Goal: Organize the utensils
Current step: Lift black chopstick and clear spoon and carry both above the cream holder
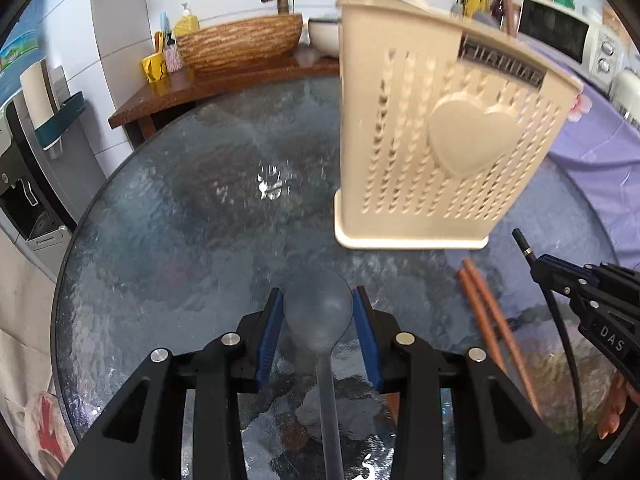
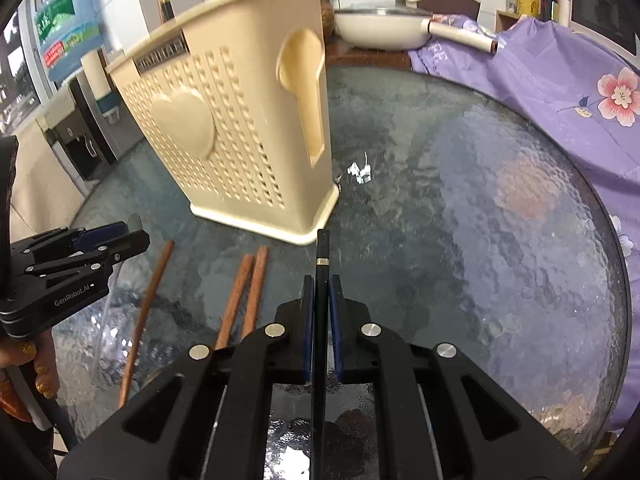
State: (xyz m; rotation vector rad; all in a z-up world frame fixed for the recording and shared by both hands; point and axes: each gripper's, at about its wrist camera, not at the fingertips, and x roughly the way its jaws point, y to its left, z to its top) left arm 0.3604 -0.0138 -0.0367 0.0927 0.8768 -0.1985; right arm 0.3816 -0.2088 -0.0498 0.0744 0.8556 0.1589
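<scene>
A beige perforated utensil holder [image 1: 436,136] with a heart on its side stands on the round glass table [image 1: 192,216]; it also shows in the right wrist view [image 2: 240,128], with chopsticks standing in it. My left gripper [image 1: 319,304] is shut on a translucent grey spoon [image 1: 320,312], bowl forward, just above the table in front of the holder. My right gripper [image 2: 319,284] is shut on a black chopstick [image 2: 321,256] with a gold band, its tip near the holder's base. Brown chopsticks [image 2: 248,292] lie on the table between the grippers, also in the left wrist view [image 1: 488,312].
A single brown chopstick [image 2: 146,312] lies further left. A purple floral cloth [image 2: 560,92] covers the table's right side. A white pan [image 2: 380,28] and a woven bowl [image 1: 240,42] sit on a wooden counter behind. A water dispenser [image 1: 24,184] stands at the left.
</scene>
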